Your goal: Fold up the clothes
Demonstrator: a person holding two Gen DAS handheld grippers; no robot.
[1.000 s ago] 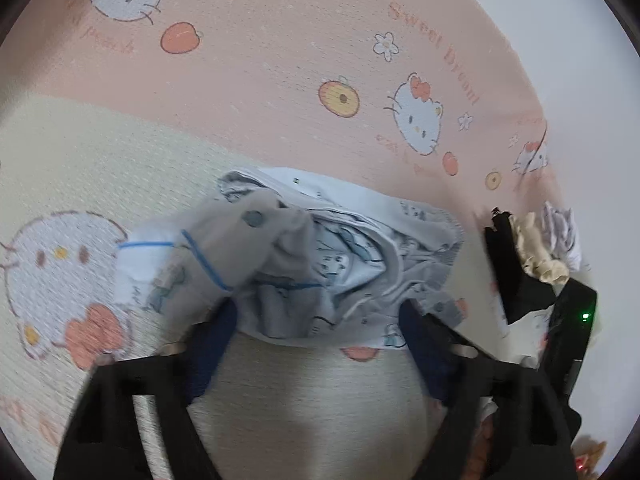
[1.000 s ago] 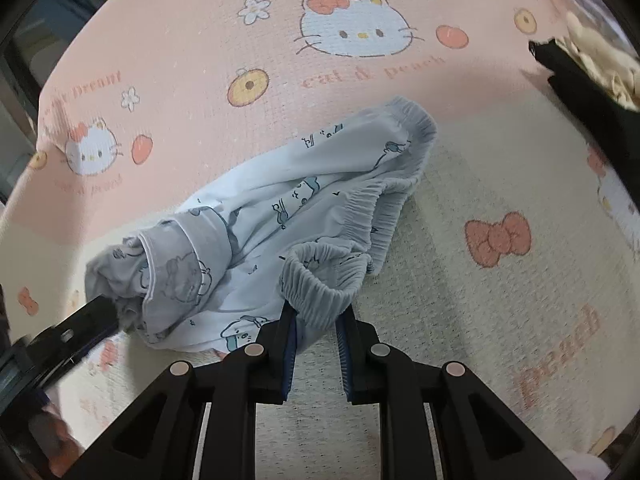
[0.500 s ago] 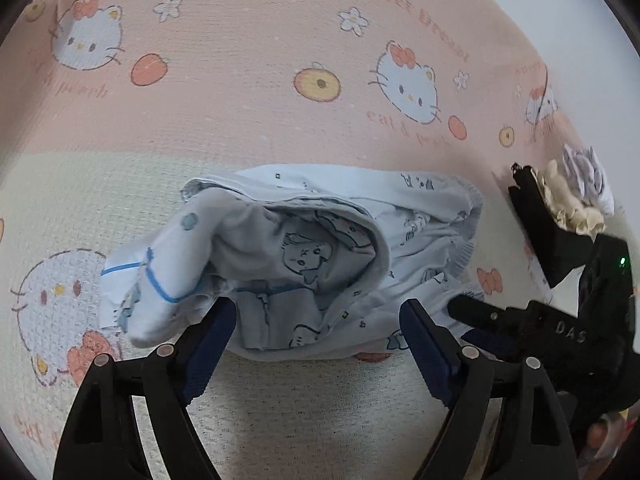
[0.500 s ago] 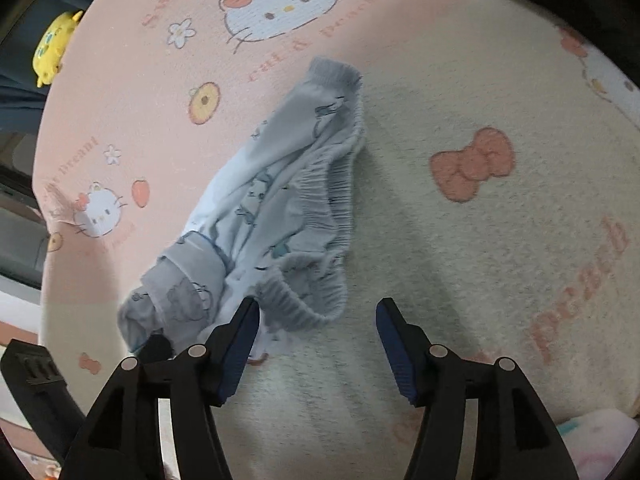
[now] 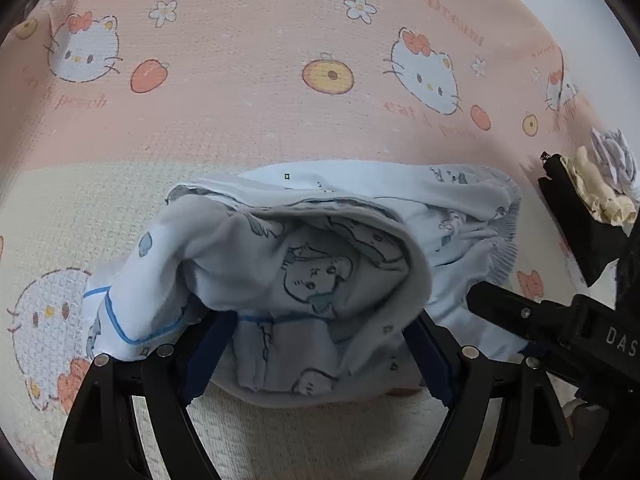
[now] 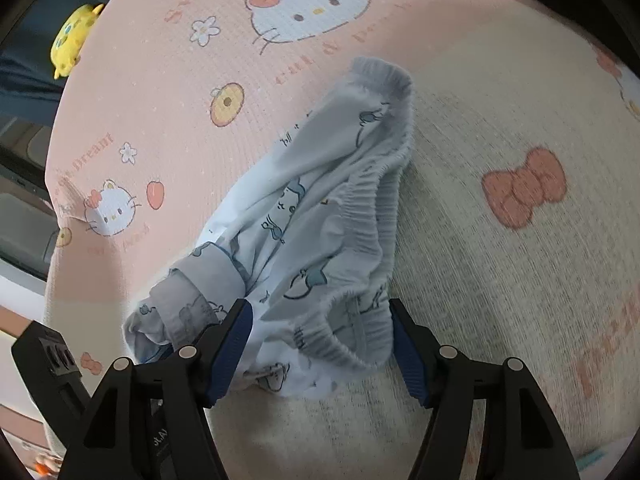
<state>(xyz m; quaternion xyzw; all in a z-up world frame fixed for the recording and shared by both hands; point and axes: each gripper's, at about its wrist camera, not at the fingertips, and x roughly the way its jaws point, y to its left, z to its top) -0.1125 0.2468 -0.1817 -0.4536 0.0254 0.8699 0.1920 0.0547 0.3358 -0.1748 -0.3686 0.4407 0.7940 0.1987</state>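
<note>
While both pairs of tongs stand wide apart with nothing clamped between them, the left gripper (image 5: 316, 354) straddles the near, hemmed end of a pale blue pair of children's cartoon-print shorts (image 5: 320, 264), and the right gripper (image 6: 320, 338) brackets the gathered elastic waistband (image 6: 360, 216) at the other end. The shorts lie rumpled and partly turned over on themselves in the middle of the bed, one leg cuff rolled back to show its grey inside, so by my reading the garment is not yet in a neat fold and the step in hand is taking a fresh hold to spread or square it. The next move seems to call for each gripper to close on a single edge, cuff on the left, waistband on the right, without bunching the loose layers beneath, and then a pull apart to flatten the cloth. Around it spreads a textured Hello Kitty bedspread (image 5: 248, 56), pink at the far side and cream nearer. A black holder with scrunchies (image 5: 592, 196) sits at the right edge, and a yellow plush toy (image 6: 74, 36) rests beyond the bed.
</note>
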